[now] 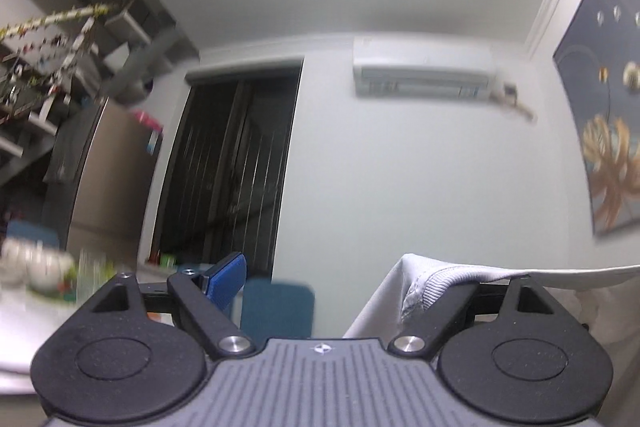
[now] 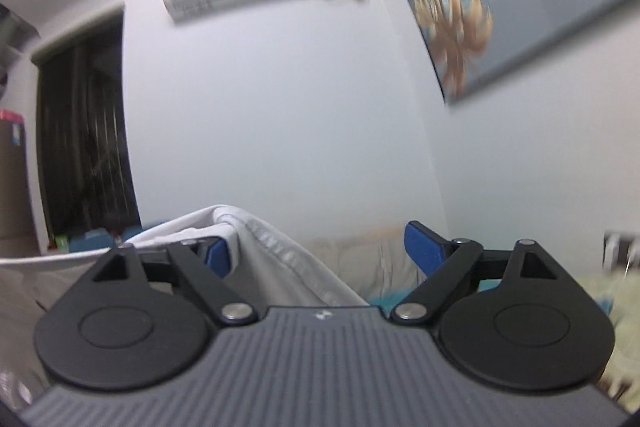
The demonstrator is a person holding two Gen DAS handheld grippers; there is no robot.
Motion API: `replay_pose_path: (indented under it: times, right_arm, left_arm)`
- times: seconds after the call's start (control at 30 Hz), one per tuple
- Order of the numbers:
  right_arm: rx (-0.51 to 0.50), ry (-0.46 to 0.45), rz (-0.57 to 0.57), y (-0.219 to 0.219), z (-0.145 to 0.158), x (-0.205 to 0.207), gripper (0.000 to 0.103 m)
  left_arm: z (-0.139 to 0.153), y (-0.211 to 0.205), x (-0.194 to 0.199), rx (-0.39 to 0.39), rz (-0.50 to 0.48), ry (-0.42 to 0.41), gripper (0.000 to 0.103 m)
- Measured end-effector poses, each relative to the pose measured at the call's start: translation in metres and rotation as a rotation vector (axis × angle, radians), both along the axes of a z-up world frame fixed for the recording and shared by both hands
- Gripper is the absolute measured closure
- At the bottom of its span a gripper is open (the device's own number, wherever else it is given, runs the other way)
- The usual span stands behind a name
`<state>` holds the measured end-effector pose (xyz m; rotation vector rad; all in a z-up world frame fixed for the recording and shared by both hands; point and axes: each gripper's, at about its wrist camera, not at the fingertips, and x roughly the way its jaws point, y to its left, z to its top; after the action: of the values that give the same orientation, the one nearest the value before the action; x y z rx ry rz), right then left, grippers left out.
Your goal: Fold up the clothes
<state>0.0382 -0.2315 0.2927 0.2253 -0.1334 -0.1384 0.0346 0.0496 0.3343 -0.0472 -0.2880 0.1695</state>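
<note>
A white garment with a ribbed hem (image 1: 436, 283) hangs over the right finger of my left gripper (image 1: 332, 287), whose jaws stand wide open; its blue left pad (image 1: 228, 279) is bare. In the right wrist view the same white garment (image 2: 276, 255) drapes over the left finger of my right gripper (image 2: 324, 255), also wide open, with its blue right pad (image 2: 424, 251) bare. Both grippers point up at the far wall, and the cloth stretches between them. The rest of the garment is hidden below.
A dark sliding door (image 1: 228, 167), a wall air conditioner (image 1: 424, 75) and a framed picture (image 1: 604, 107) are ahead. Shelves (image 1: 44, 67) and a table with cups (image 1: 36, 267) stand at left. A beige sofa (image 2: 372, 259) lies ahead of the right gripper.
</note>
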Motion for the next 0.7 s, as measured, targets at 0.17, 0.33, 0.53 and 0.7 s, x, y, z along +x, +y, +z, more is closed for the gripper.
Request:
replay_pose_path:
  times: [0.17,0.33,0.53,0.7]
  right_arm:
    - [-0.053,-0.115,-0.010,-0.001,0.086,-0.067,0.008]
    - [-0.069,-0.130,0.013,-0.008,0.138,-0.103,0.008]
    - [-0.133,-0.044,0.010,-0.006,0.140,-0.067,0.008]
    - [-0.107,0.083,0.023,-0.014,0.084,0.020,0.008]
  left_arm:
    - [0.096,-0.004,-0.051,0.011,-0.016,-0.012,0.016]
    - [0.148,-0.005,-0.080,-0.022,-0.054,0.041,0.015]
    - [0.139,-0.006,-0.039,-0.022,-0.036,0.124,0.016]
    - [0.076,-0.005,0.061,-0.039,-0.057,0.245,0.015]
